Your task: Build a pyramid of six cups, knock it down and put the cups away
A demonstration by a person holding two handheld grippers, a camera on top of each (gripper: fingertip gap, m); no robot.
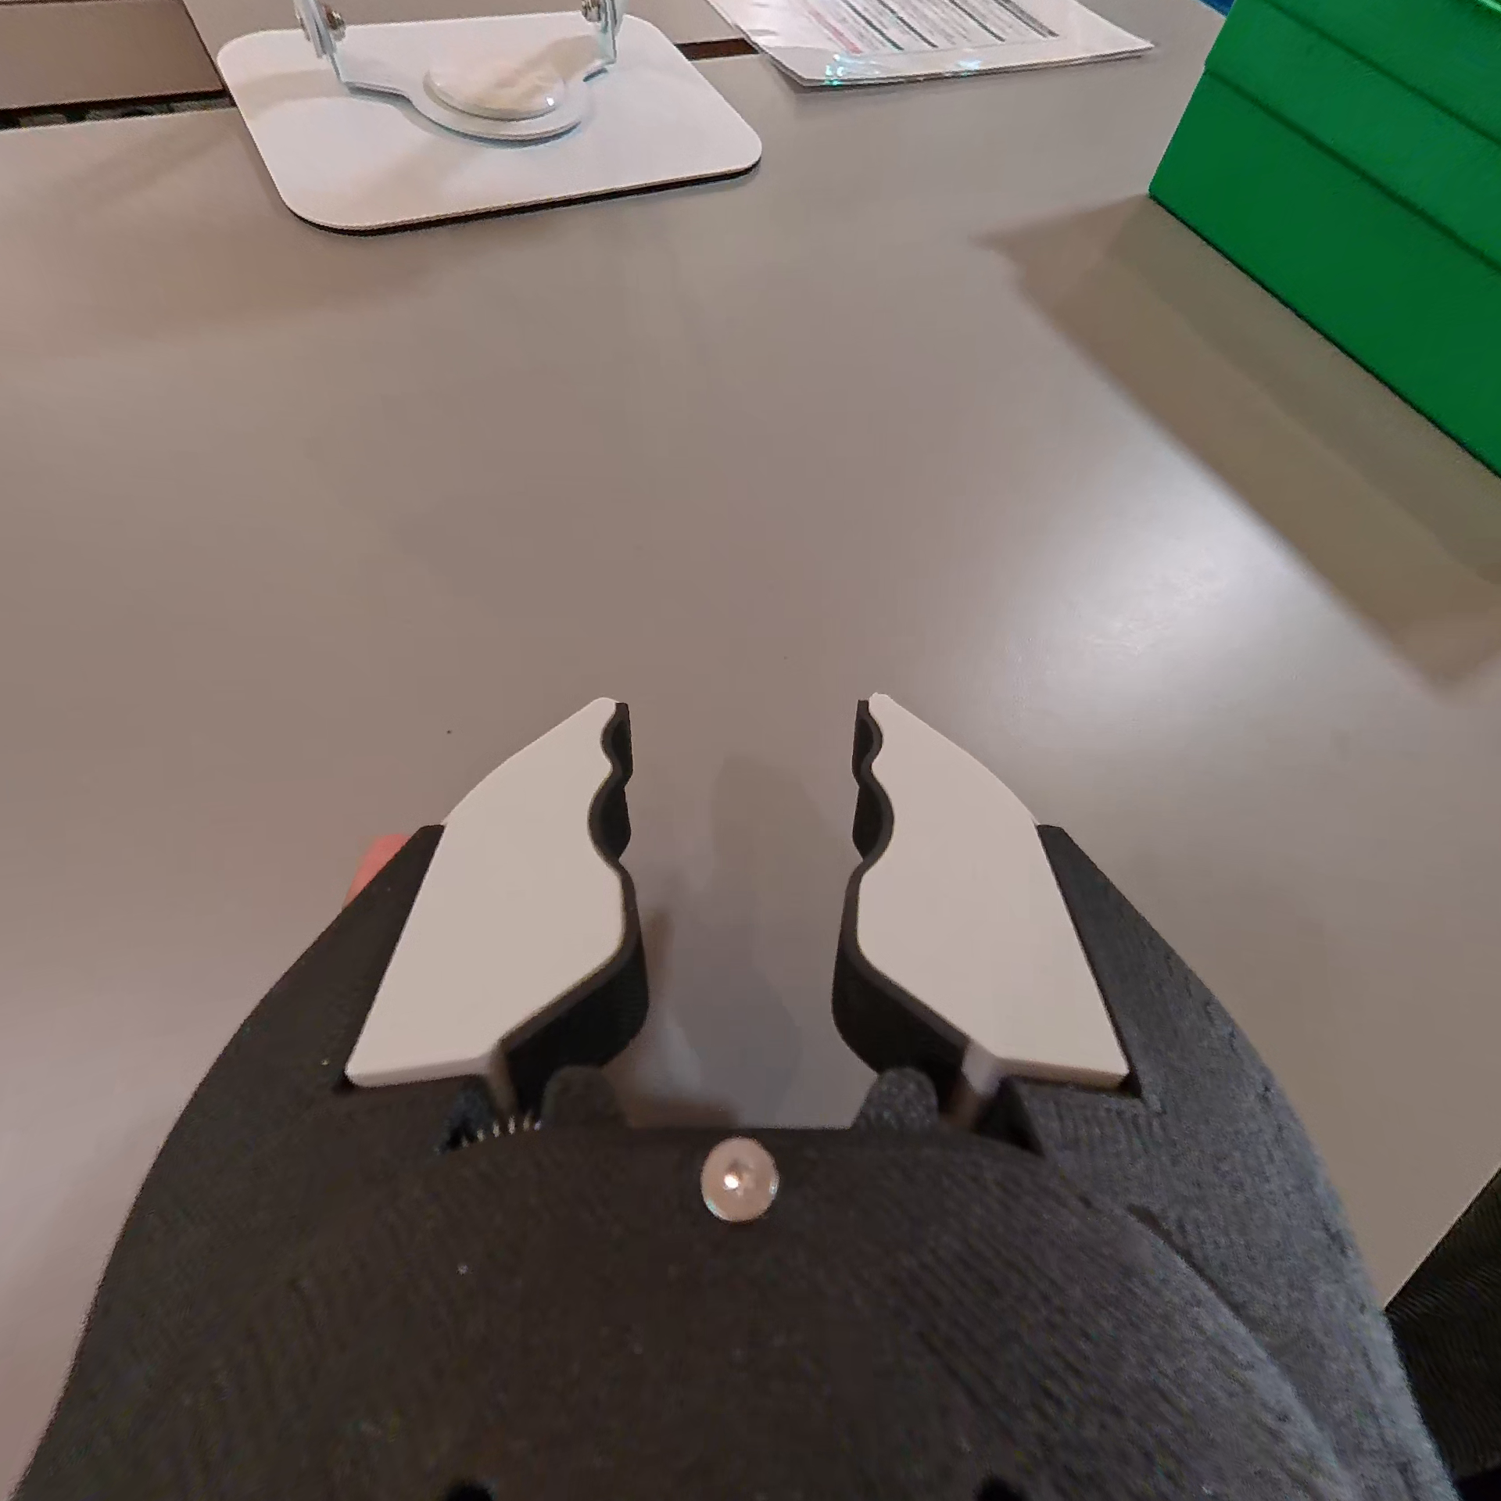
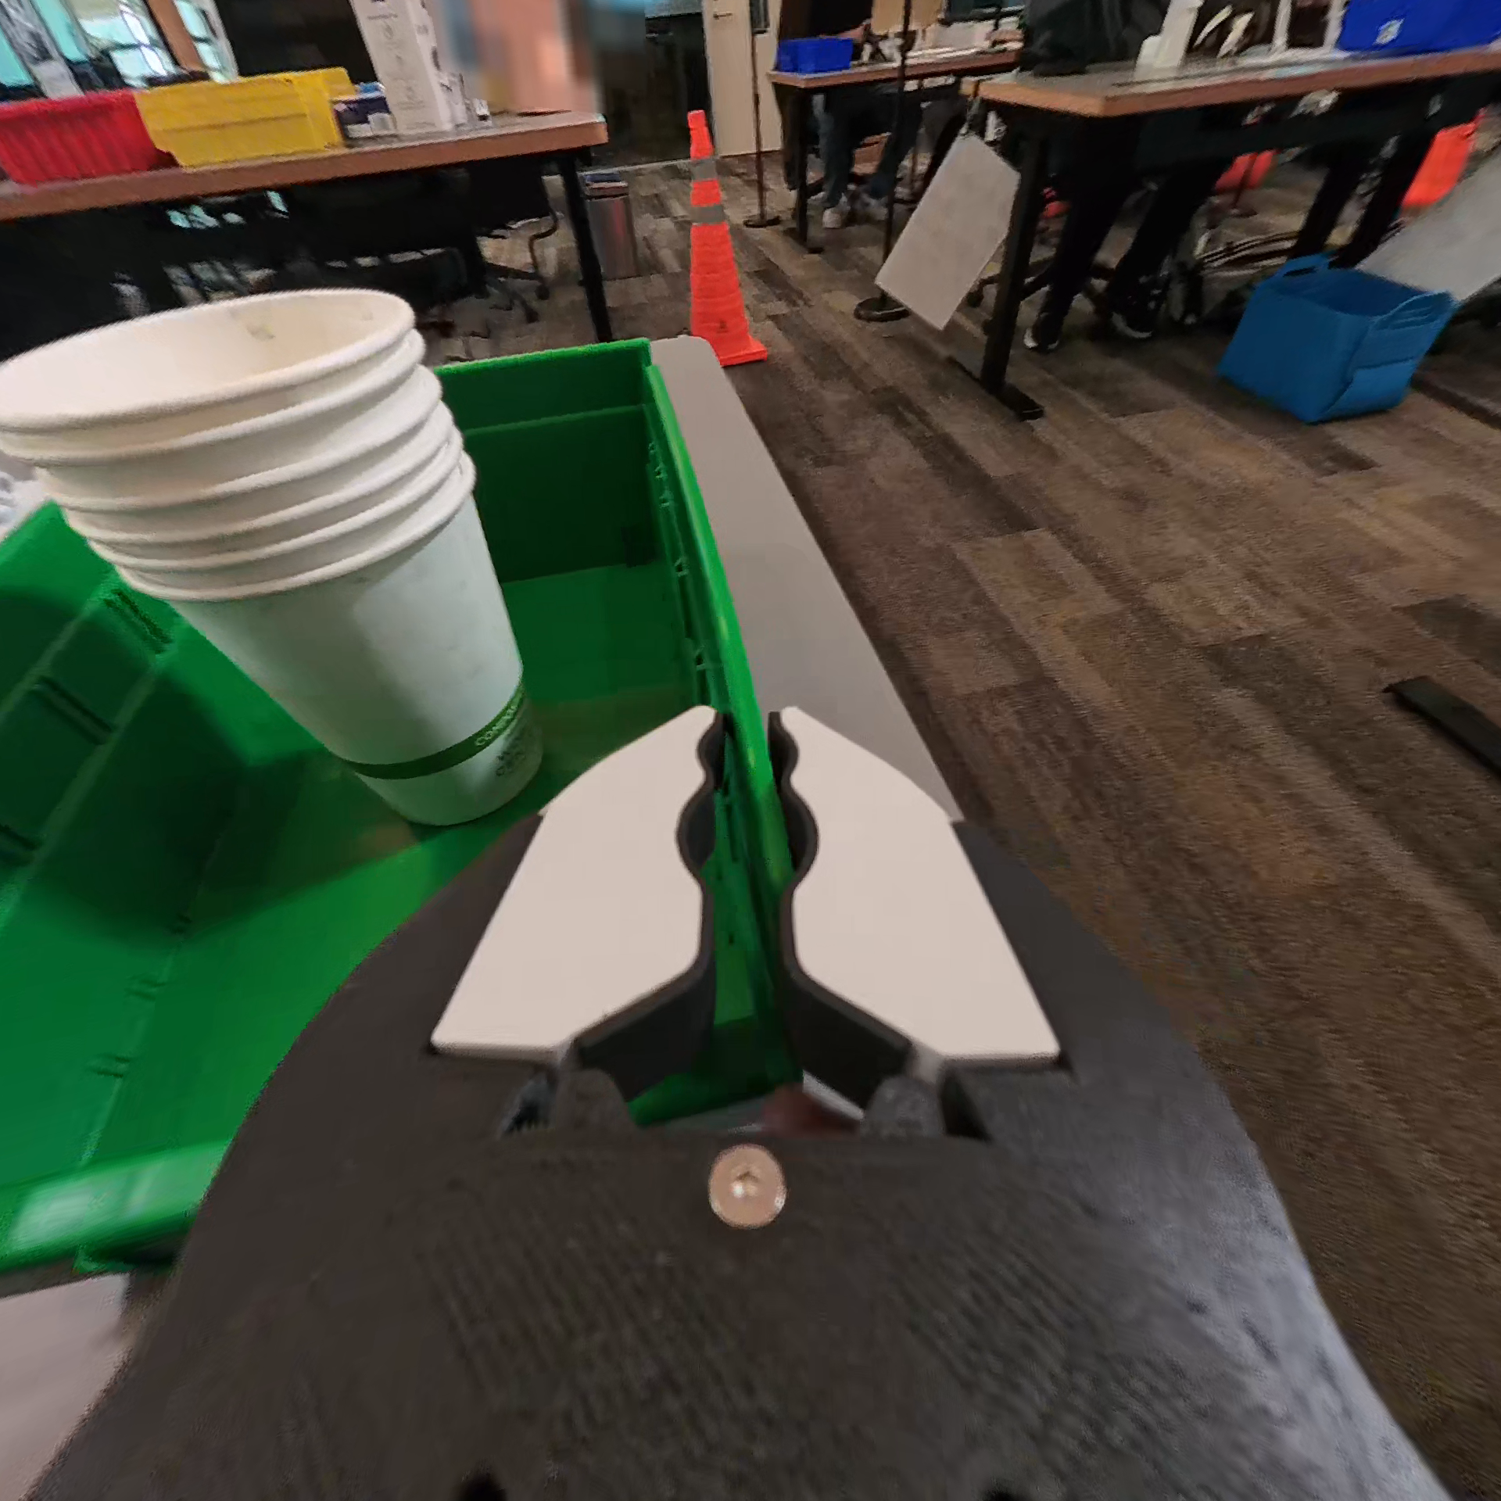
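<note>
Here the left gripper (image 1: 743,715) hangs over the bare bench (image 1: 650,455), fingers spread and empty, left of the green bin (image 1: 1340,219). The right gripper (image 2: 746,719) has its fingers pinched on that bin's (image 2: 568,503) right wall, with the stack of paper cups (image 2: 325,552) standing inside it.

bright indoor light, soft shadows, motion-blurred edges, wide-angle warp
</note>
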